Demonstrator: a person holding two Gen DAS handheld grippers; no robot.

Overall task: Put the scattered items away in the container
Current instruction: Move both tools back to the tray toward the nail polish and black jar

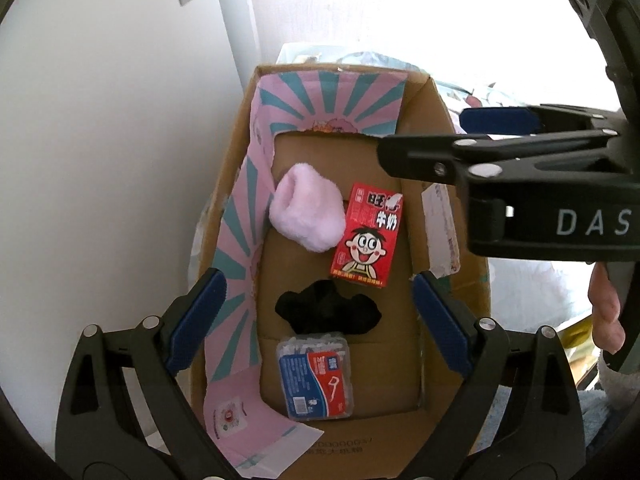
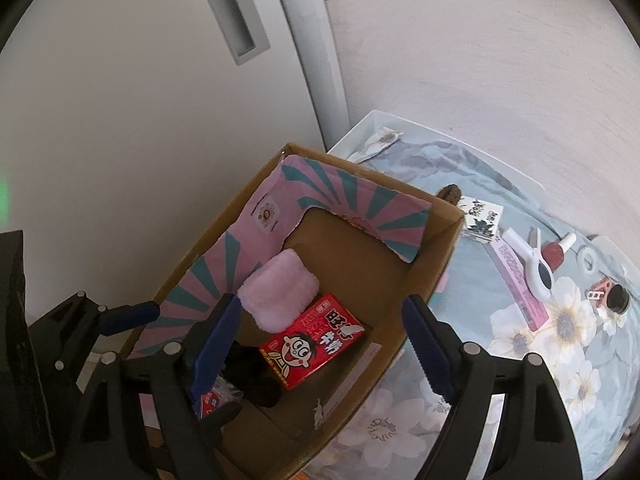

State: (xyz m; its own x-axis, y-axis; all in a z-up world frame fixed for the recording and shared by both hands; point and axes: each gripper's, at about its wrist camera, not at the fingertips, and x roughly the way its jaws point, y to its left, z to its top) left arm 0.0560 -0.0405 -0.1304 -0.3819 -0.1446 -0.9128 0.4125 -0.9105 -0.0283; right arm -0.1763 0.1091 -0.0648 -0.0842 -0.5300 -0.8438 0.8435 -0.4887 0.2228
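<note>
Task partly complete. Left hand-held gripper (image 1: 316, 320) and right hand-held gripper (image 2: 320, 340), both apart and empty, hover over the cardboard box (image 2: 436, 240), which holds a pink sock (image 1: 306, 212), milk carton (image 1: 366, 236), black cloth (image 1: 328, 306) and floss pack (image 1: 316, 374). To its right, a white clip (image 2: 534, 264), nail polish (image 2: 558, 250) and pink strip (image 2: 520, 284) remain on the floral cloth (image 2: 520, 360).
</note>
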